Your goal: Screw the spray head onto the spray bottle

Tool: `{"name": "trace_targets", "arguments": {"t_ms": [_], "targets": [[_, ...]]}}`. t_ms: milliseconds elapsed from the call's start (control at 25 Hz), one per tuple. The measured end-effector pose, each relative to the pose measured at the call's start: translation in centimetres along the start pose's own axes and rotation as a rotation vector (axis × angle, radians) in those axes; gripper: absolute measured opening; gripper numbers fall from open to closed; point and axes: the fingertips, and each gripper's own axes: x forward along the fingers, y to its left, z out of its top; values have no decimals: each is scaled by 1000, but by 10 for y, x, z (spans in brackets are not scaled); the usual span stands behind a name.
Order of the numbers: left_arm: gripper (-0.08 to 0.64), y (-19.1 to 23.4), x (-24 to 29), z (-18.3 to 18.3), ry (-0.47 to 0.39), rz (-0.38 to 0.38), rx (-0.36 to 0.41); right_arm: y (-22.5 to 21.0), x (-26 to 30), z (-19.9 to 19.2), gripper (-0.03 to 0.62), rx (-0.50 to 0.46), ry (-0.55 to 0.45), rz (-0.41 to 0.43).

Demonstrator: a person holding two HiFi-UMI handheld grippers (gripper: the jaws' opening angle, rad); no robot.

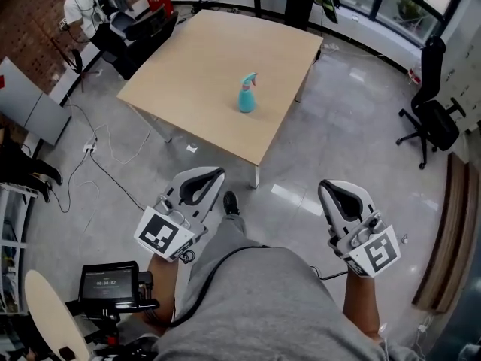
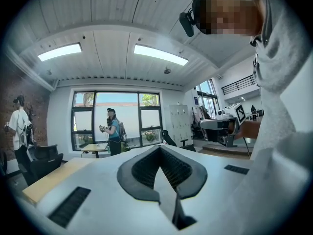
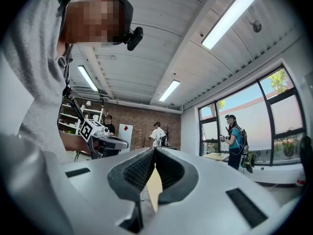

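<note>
A teal spray bottle (image 1: 246, 94) with its spray head on top stands upright on the light wooden table (image 1: 203, 74), well ahead of me. My left gripper (image 1: 215, 173) is held low at my left side, away from the table, jaws shut with nothing in them. My right gripper (image 1: 324, 189) hangs at my right side over the floor, also shut and empty. In the left gripper view the left gripper (image 2: 159, 150) points level across the room, and the right gripper (image 2: 221, 127) shows beside it. The right gripper view shows its own gripper (image 3: 155, 151) closed.
The table's near corner and white leg (image 1: 257, 176) stand between me and the bottle. A black office chair (image 1: 434, 111) is at the right, cables trail on the floor at left (image 1: 98, 156), and a small screen (image 1: 109, 283) sits by my left leg. Other people stand near the windows.
</note>
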Motion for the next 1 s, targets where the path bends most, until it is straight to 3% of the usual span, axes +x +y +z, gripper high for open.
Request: {"name": "trace_targets", "arguments": {"t_ms": [400,840,1000], "targets": [[5,105,83,-31,-12,-61,-44,-82,94,-20,6,8,-6,-77],[5,289,180,-74,10,-182,-76,-171,284,-52,6,16,78,-96],[5,329,206,-100,13,-230,-95,-179,338,-60,6,16,112,-64]]}}
